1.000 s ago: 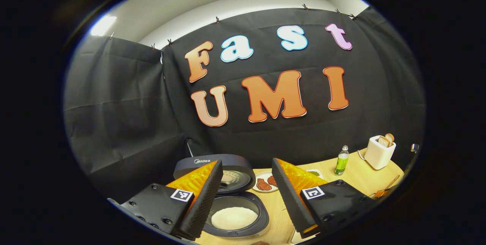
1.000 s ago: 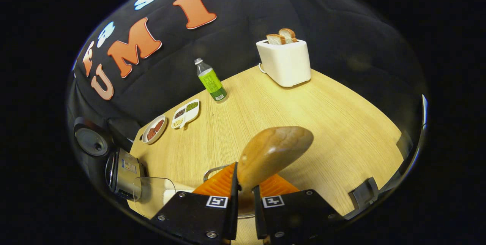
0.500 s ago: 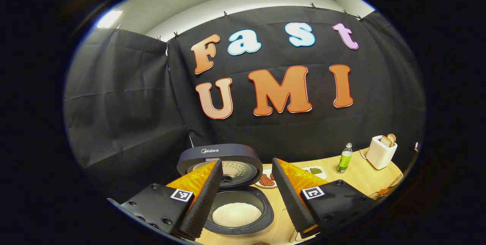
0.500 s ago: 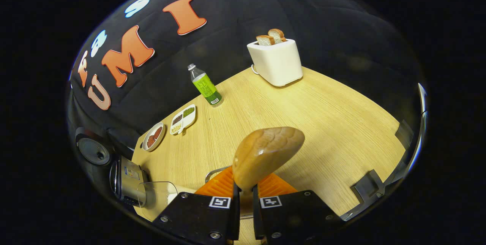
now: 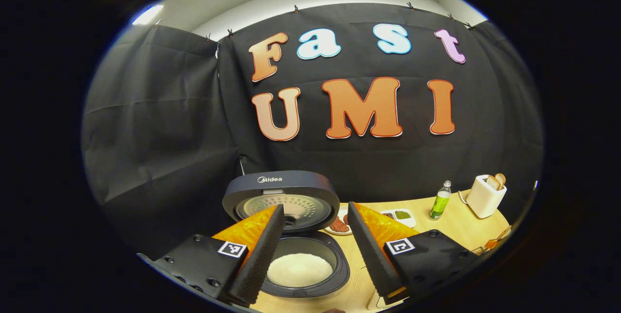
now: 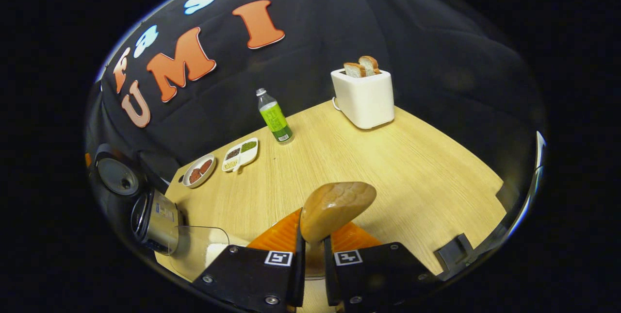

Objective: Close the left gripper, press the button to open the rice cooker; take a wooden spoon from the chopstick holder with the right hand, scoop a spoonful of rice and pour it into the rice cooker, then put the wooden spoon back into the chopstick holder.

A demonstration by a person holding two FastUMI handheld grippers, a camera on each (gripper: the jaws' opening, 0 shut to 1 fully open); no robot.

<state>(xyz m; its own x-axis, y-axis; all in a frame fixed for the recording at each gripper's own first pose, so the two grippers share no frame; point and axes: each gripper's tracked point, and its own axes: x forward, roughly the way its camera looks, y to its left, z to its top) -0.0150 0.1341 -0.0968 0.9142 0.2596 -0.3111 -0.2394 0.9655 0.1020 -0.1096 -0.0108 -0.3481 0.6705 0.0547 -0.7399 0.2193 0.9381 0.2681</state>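
Right gripper view: right tongs [image 6: 310, 250] clamp smooth wooden spoon [image 6: 335, 209] | left tongs [image 5: 314, 235] wide apart, empty

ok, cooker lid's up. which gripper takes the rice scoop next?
Right. The right gripper is already shut on the brown wooden spoon, bowl end forward, near the clear glass rice container. The left gripper is open and empty above the dark open rice cooker.

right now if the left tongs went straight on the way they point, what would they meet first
Probably the raised lid of the open rice cooker, which stands between the open left tongs; past it is the black cloth wall. Depth is unclear.
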